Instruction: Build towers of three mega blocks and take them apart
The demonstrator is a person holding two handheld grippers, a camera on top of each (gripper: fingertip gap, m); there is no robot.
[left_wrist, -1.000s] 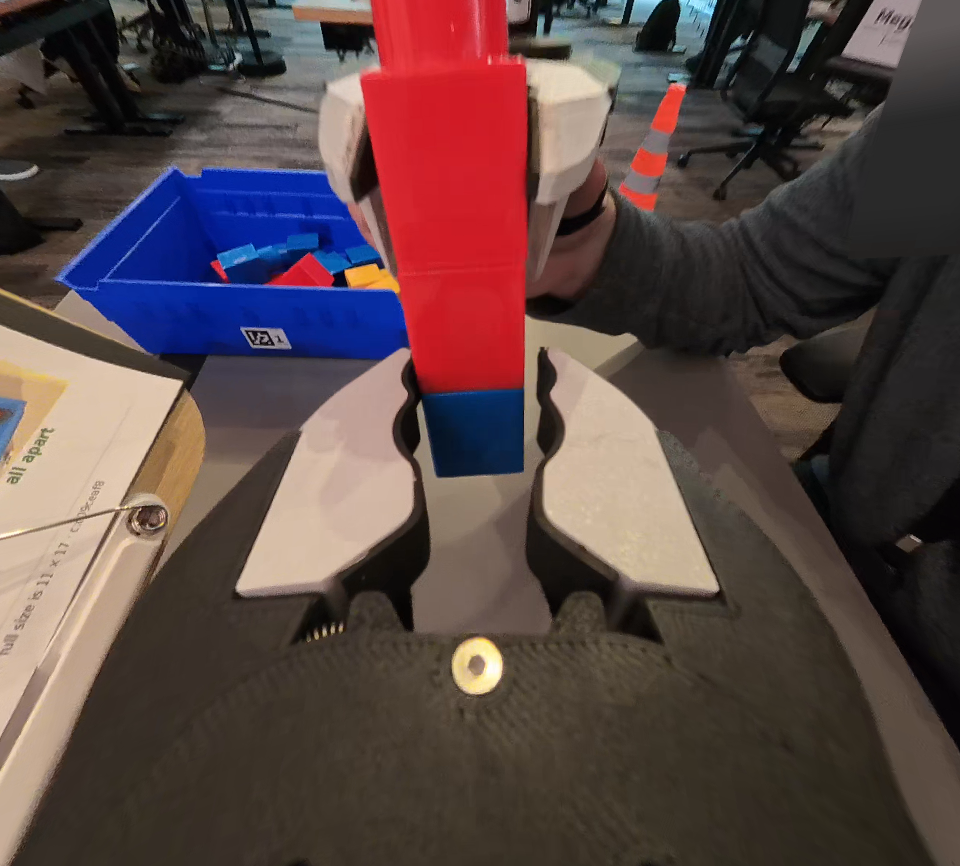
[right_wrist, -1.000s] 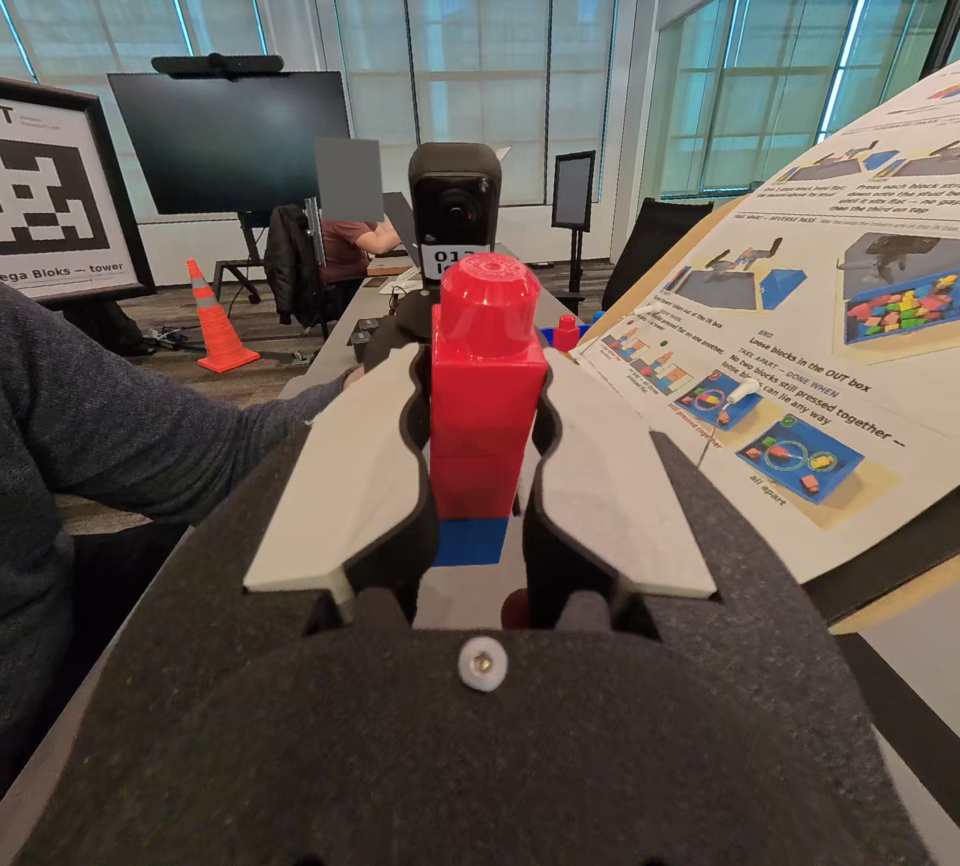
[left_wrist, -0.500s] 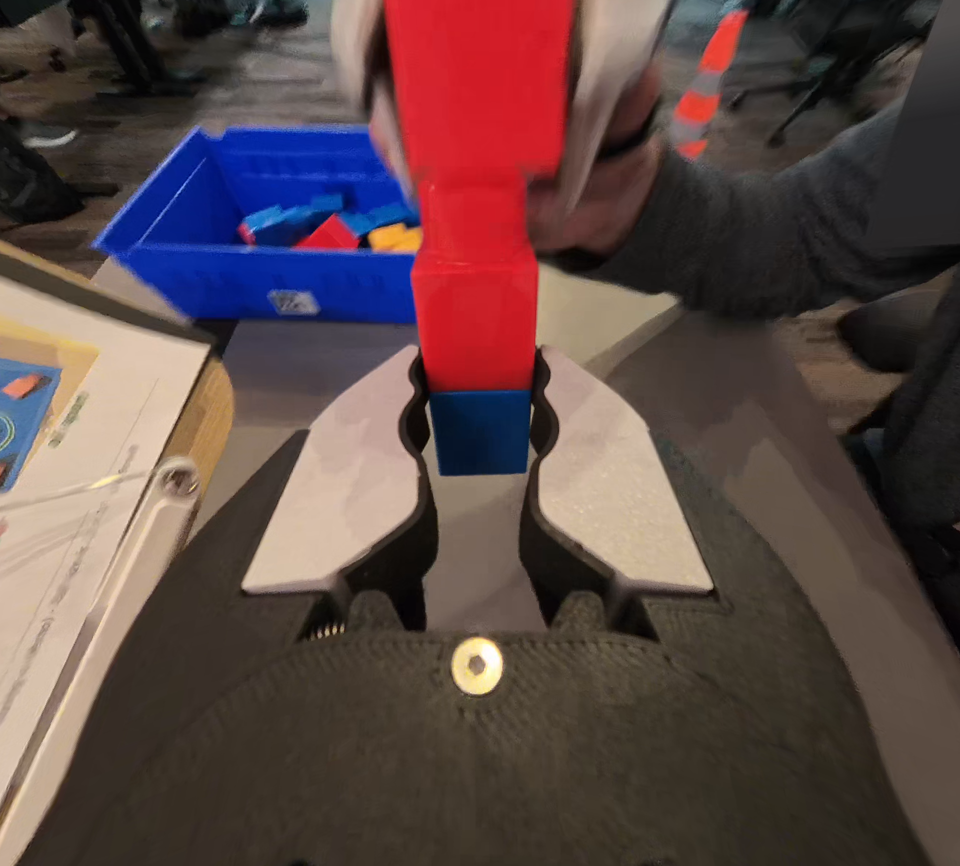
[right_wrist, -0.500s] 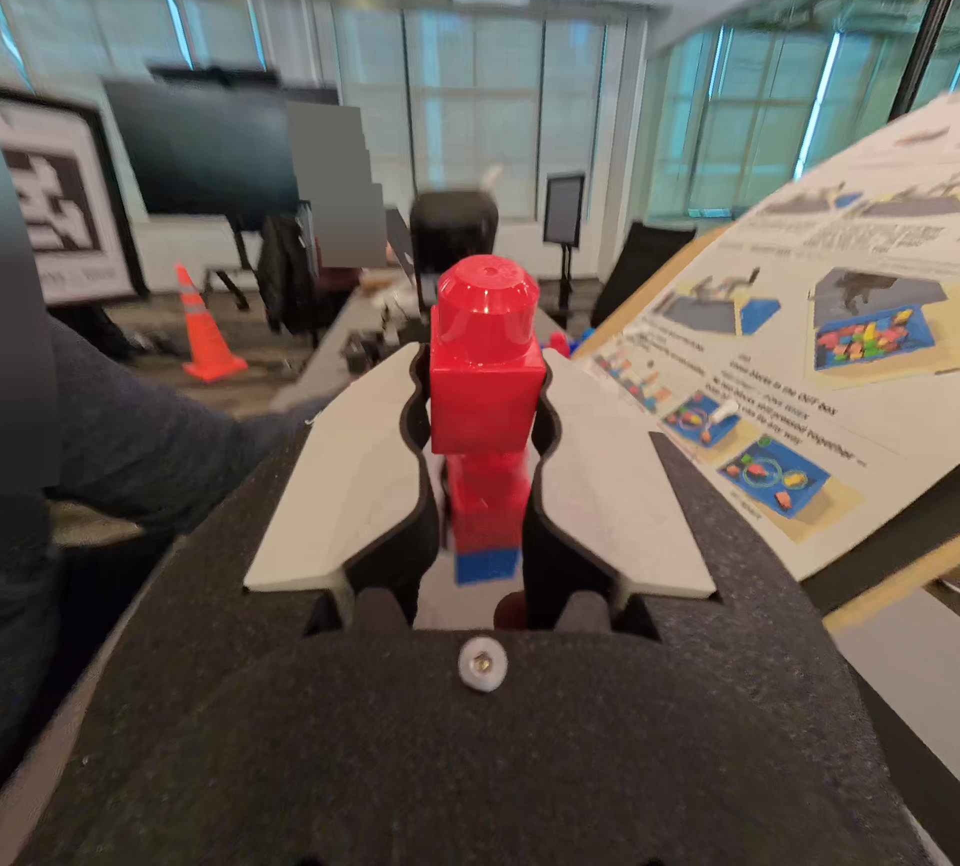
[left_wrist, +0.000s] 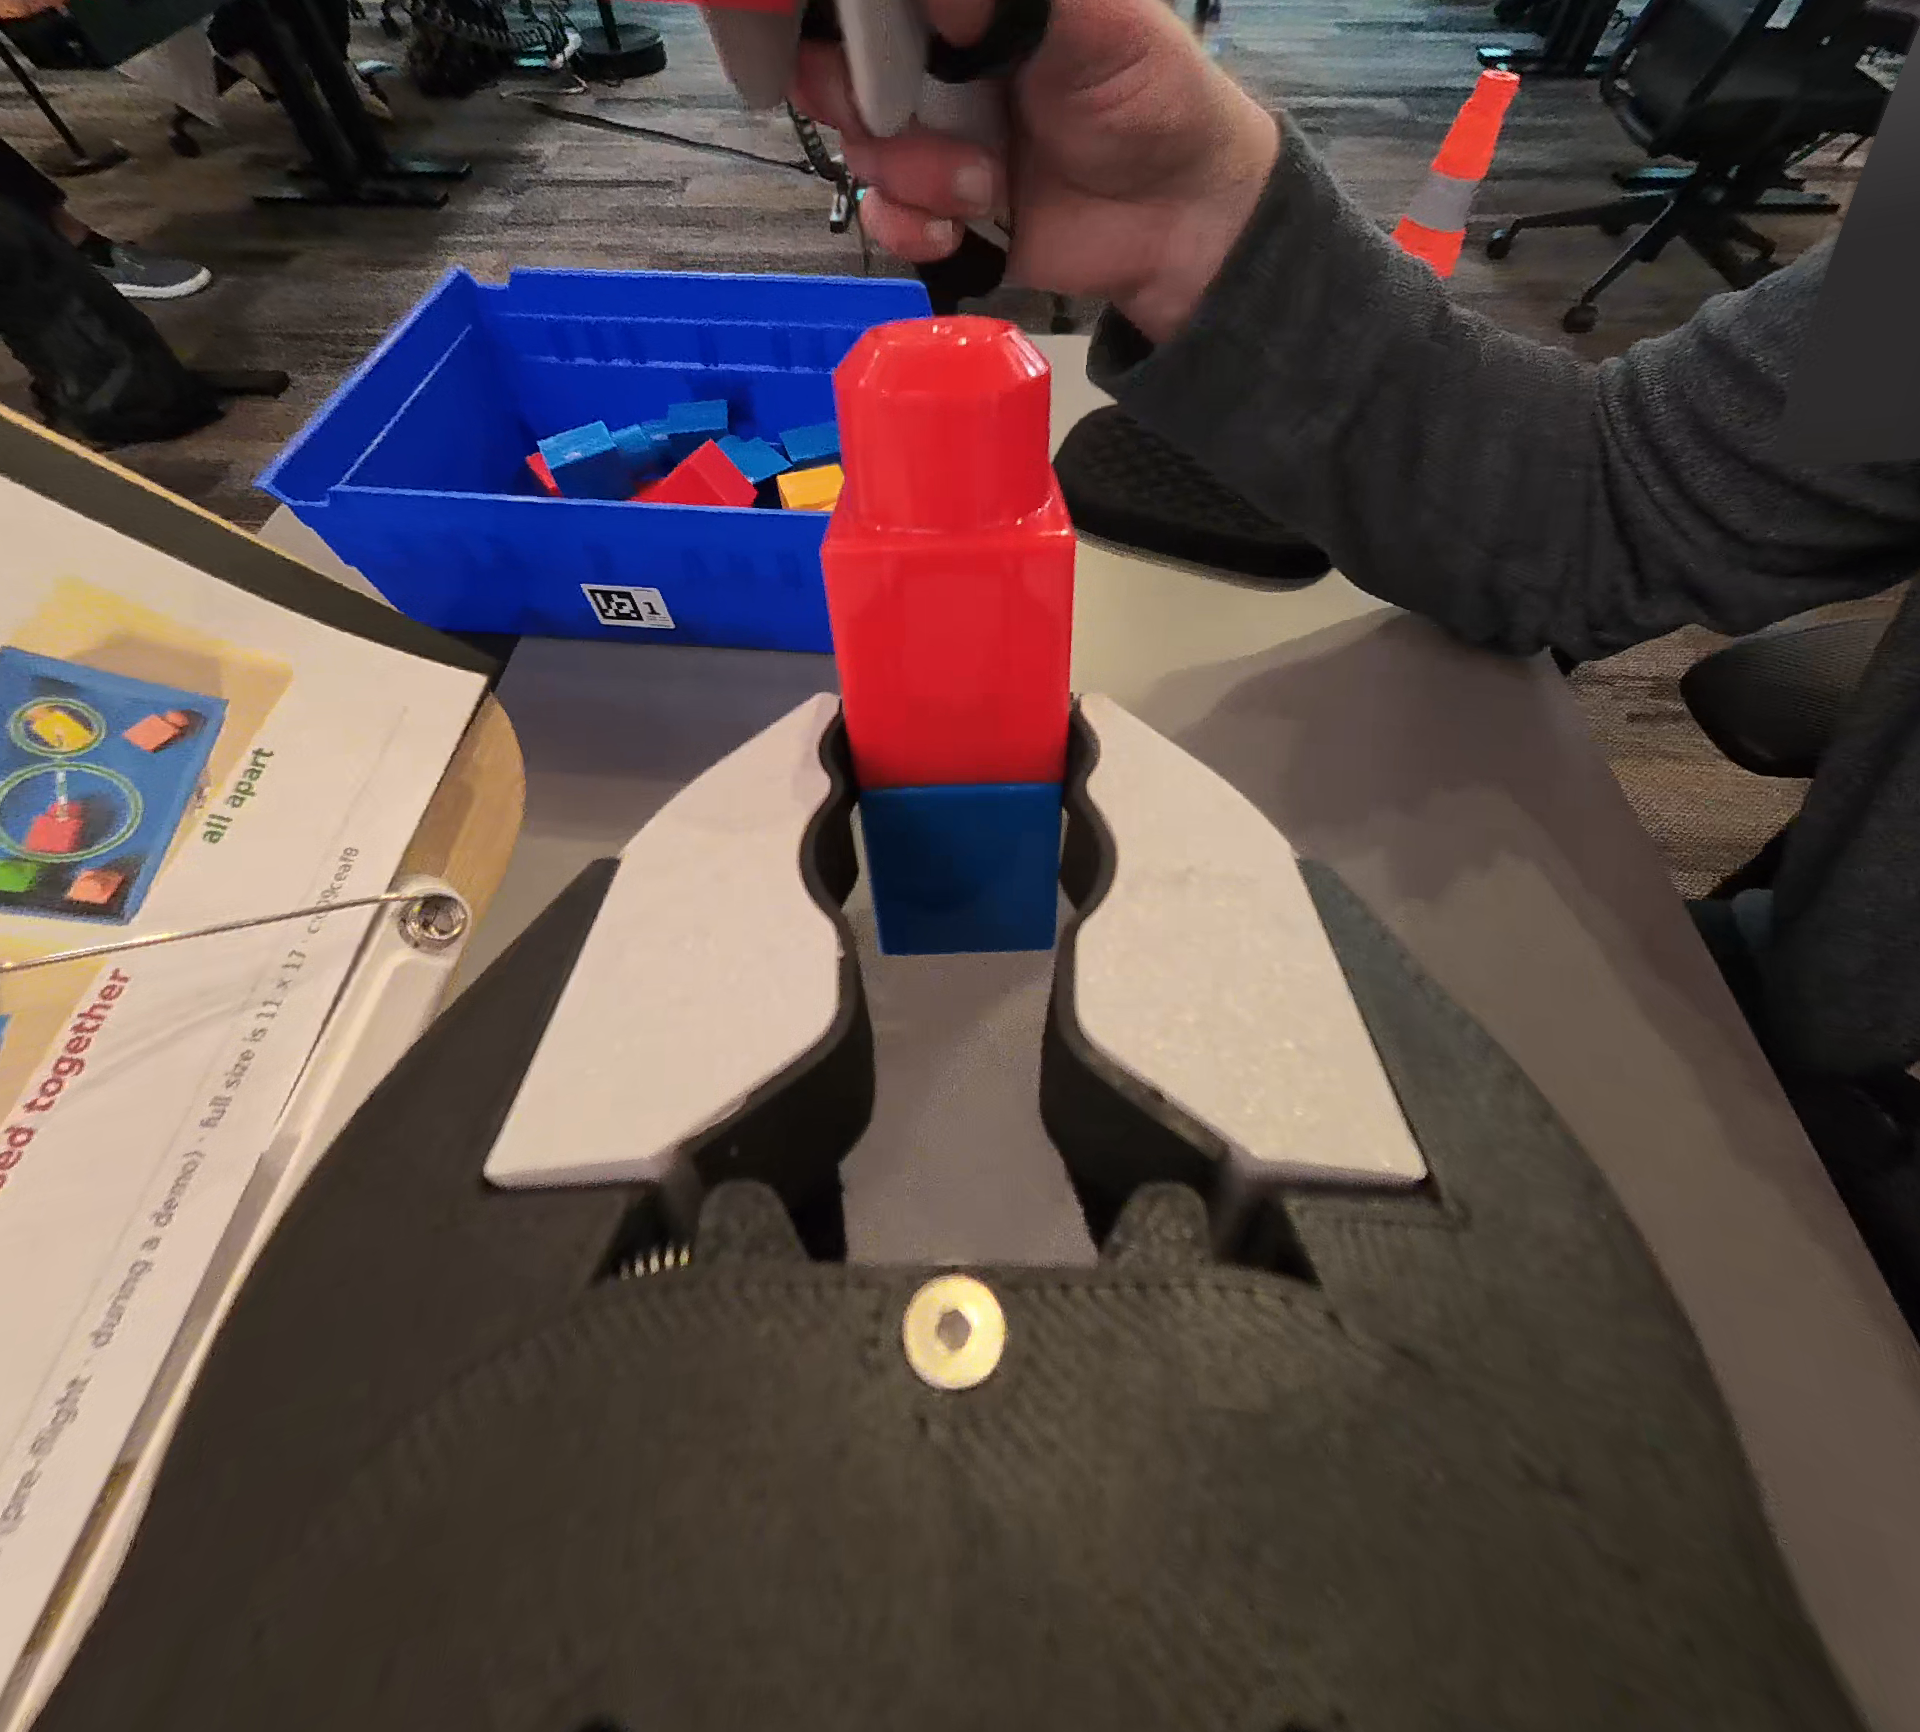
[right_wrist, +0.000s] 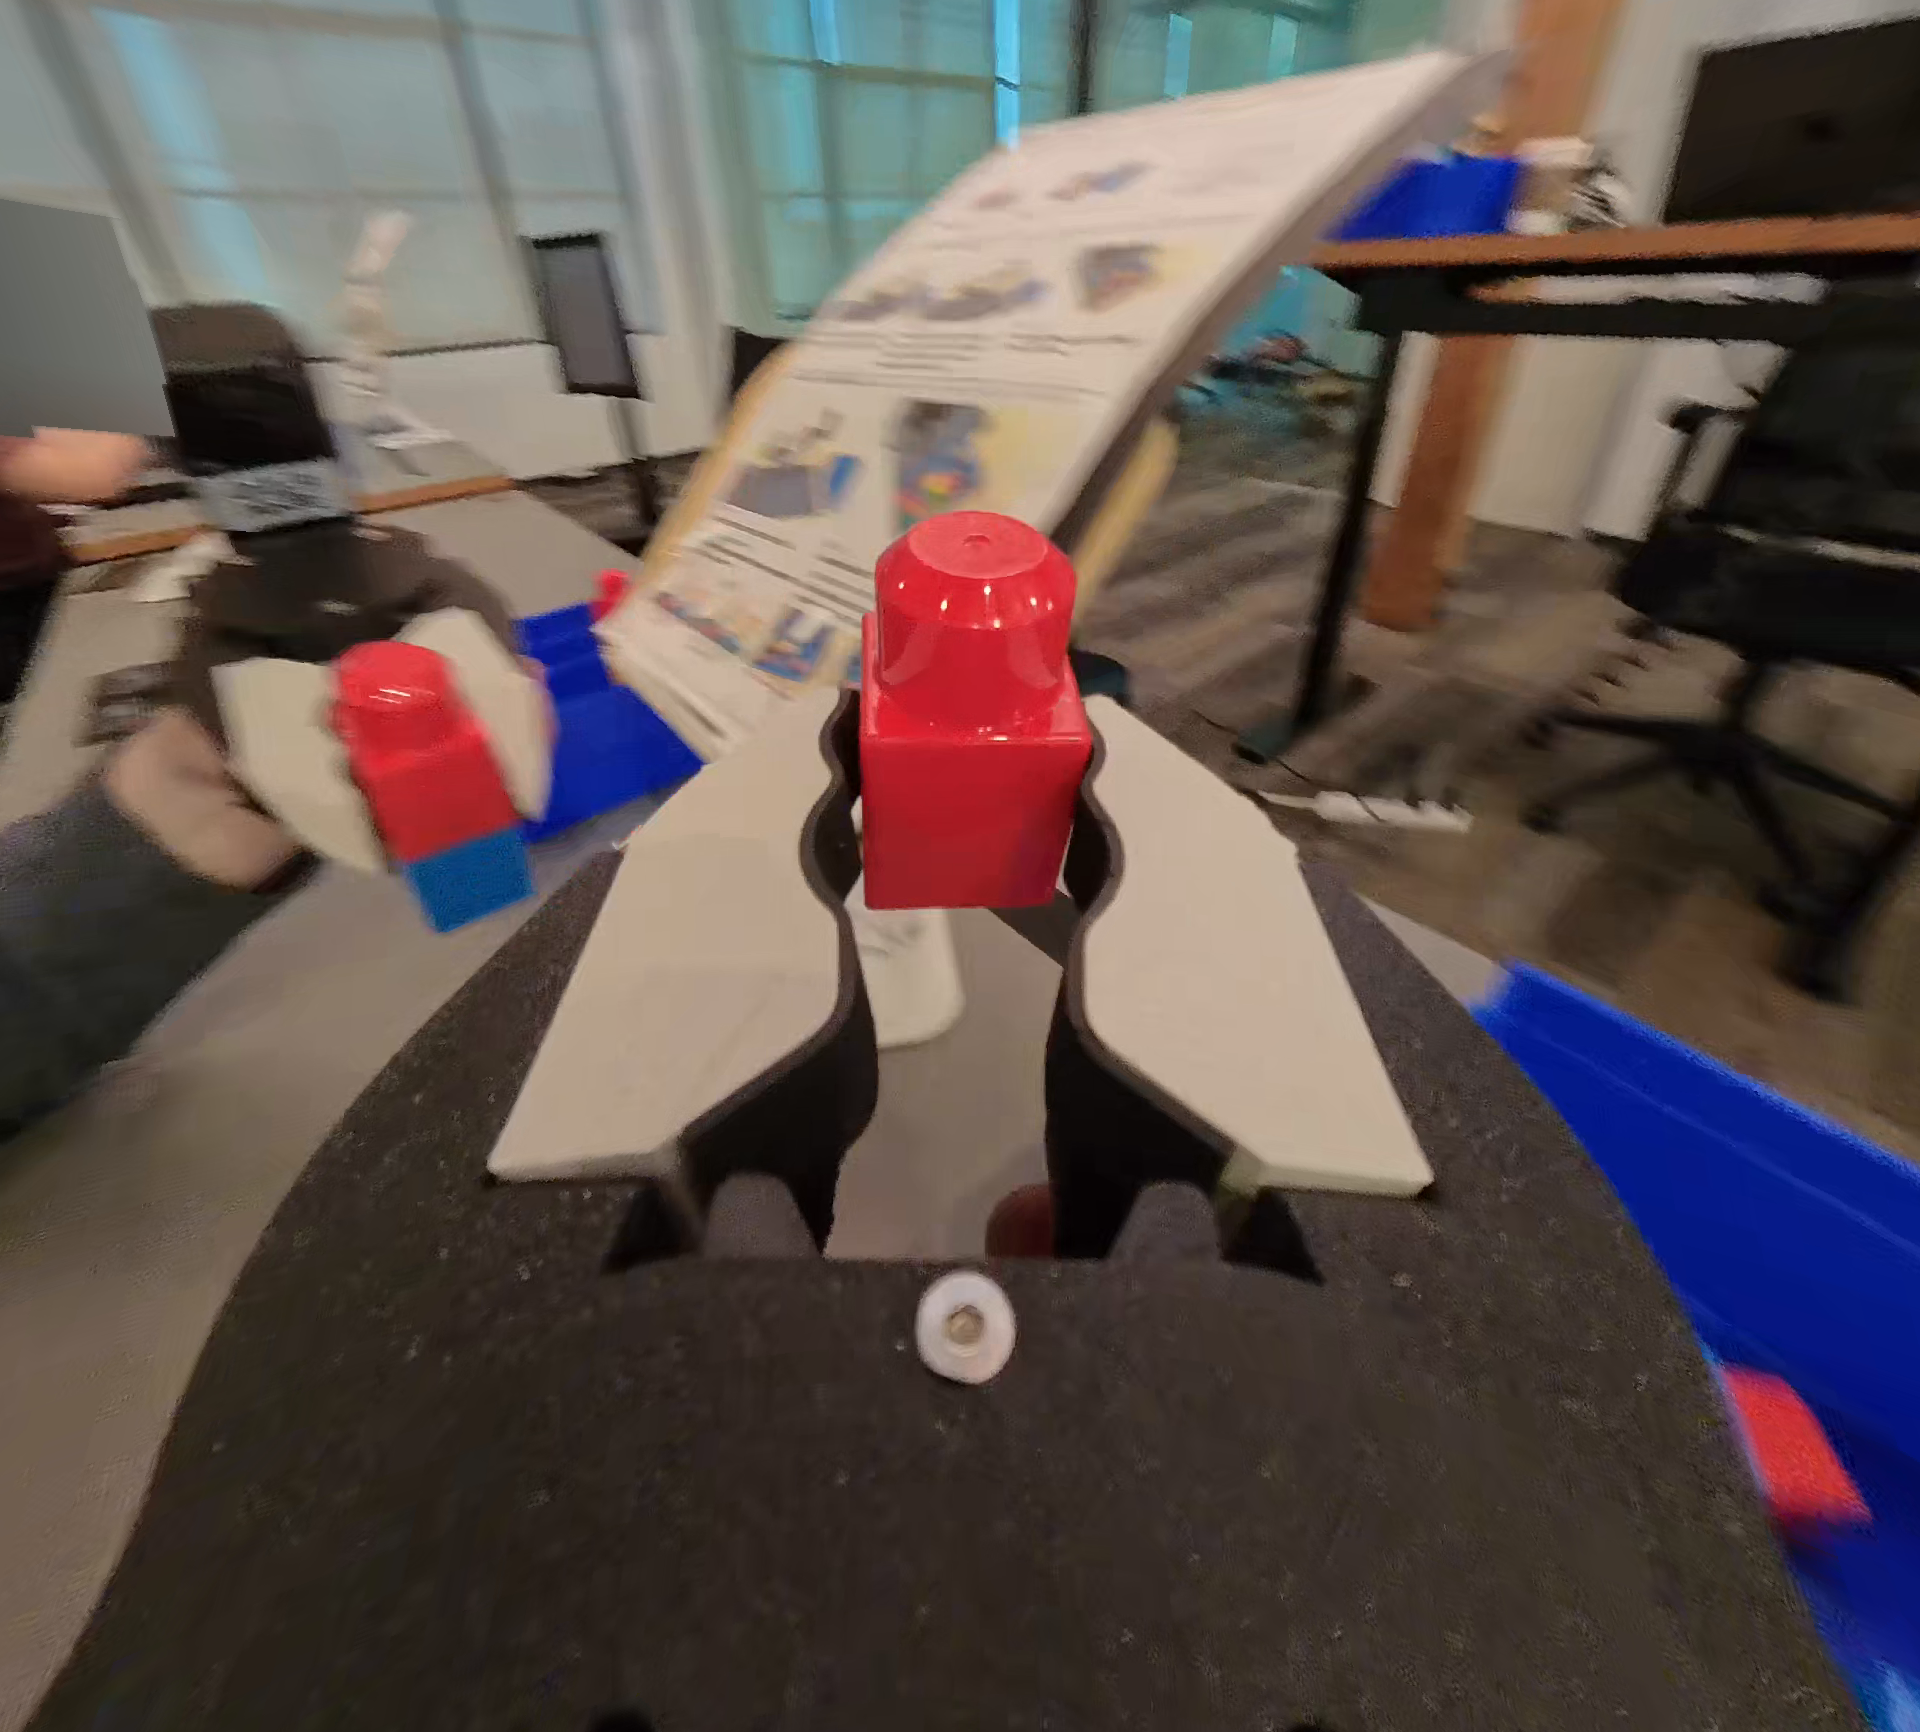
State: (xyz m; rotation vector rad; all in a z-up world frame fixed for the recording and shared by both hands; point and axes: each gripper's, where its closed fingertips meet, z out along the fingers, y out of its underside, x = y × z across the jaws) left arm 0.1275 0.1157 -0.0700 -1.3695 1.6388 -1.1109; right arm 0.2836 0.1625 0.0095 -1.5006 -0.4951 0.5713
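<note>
My left gripper (left_wrist: pixel 958 809) is clenched on a two-piece stack: a glossy red hard-plastic block with a round top stud (left_wrist: pixel 948 612) pressed onto a dark blue plastic cube-shaped block (left_wrist: pixel 961 867). The fingers (left_wrist: pixel 717 934) pinch the stack right at the seam, touching the base of the red piece and the upper sides of the blue one. My right gripper (right_wrist: pixel 961 809) grasps a single red plastic block with a domed stud (right_wrist: pixel 971 737), held upright by its two flat side walls and free of the stack.

Taking the open blue plastic bin (left_wrist: pixel 447 529) as the landmark: the two-block stack hangs in front of it, above the grey table (left_wrist: pixel 1403 799), while the lone red block sits well above it, near the top of the left wrist view. Loose blue, red and yellow blocks (left_wrist: pixel 707 461) lie inside the bin. A printed instruction sheet on a wooden board (left_wrist: pixel 239 851) leans just left of it.

These pieces look light, stiff and hollow, with slick shiny faces, so I judge a squeeze on opposite flat walls safest; the rounded stud would likely slip. The joint seems a friction fit, so separating red from blue probably wants one hold on each block and a straight pull or slight rocking. Breakage looks unlikely; dropping is the main risk.
</note>
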